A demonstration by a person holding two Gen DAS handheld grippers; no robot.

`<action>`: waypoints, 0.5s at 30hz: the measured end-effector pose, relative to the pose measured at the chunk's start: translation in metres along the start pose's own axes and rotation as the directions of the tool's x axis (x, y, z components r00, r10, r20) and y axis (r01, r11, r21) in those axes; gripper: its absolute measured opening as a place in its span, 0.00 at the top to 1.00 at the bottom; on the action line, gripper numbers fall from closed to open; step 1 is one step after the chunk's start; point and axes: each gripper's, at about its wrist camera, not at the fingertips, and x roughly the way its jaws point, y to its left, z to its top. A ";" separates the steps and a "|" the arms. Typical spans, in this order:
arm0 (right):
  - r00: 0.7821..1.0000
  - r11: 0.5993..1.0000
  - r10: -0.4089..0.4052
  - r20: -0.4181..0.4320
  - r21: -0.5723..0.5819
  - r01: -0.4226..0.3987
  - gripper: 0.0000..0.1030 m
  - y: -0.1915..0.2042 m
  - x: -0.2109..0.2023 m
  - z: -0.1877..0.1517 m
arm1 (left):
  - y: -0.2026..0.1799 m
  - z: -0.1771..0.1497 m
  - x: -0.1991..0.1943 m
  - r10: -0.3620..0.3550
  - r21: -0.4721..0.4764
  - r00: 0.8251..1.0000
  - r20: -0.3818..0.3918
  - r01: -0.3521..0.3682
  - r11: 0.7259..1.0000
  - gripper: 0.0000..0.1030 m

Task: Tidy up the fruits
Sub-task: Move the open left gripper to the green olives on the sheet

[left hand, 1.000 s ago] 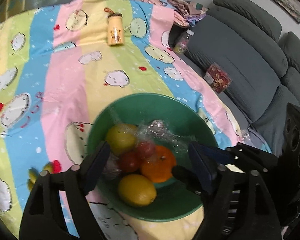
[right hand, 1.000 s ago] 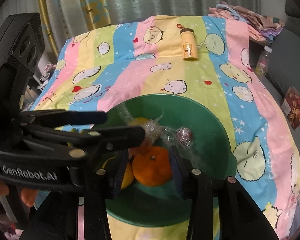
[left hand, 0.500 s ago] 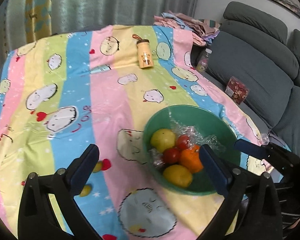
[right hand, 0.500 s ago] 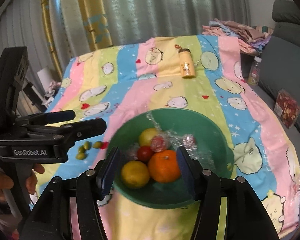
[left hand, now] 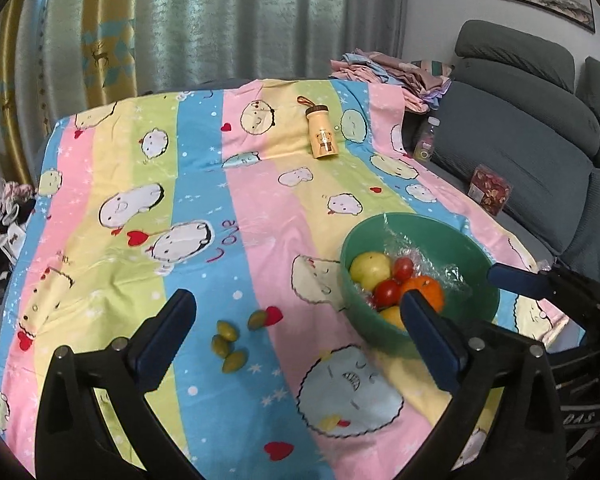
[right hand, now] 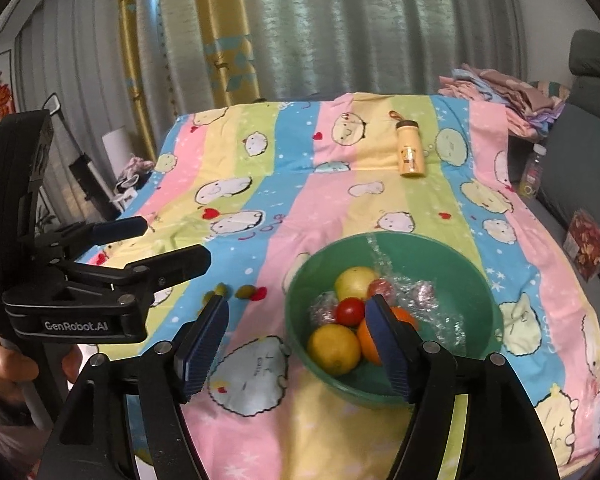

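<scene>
One green bowl [right hand: 480,280]; four olives [left hand: 229,340] outside; left tongs [left hand: 300,340] wide, right tongs [right hand: 296,344] opening, both empty.

Left wrist view: looks forward and down over the striped cloth [left hand: 204,200], toward the curtain; bowl [left hand: 476,280] at right, near.
Right wrist view: same heading, also tilted down; bowl [right hand: 480,280] centre-right, close.
Cross-sight: the right view catches the left gripper [right hand: 156,240] at its left edge.
Shared by the 2 views: cloth, bowl, yellow bottle [left hand: 321,137], sofa [left hand: 520,148].
</scene>
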 end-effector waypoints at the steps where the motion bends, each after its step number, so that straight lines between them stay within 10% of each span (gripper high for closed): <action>1: 1.000 1.000 0.014 0.001 0.000 -0.014 0.30 0.002 0.000 -0.001 | 0.009 -0.004 -0.001 -0.019 -0.020 1.000 -0.013 0.019 1.000 0.01; 7: 0.993 0.994 0.113 -0.015 0.000 -0.113 0.30 0.015 0.008 -0.011 | 0.068 -0.038 -0.006 -0.107 -0.208 0.992 -0.071 0.091 0.974 0.01; 15: 0.973 0.976 0.209 -0.095 -0.044 -0.213 0.30 0.041 0.036 -0.028 | 0.095 -0.086 0.008 0.013 -0.221 0.982 -0.186 -0.054 0.974 0.01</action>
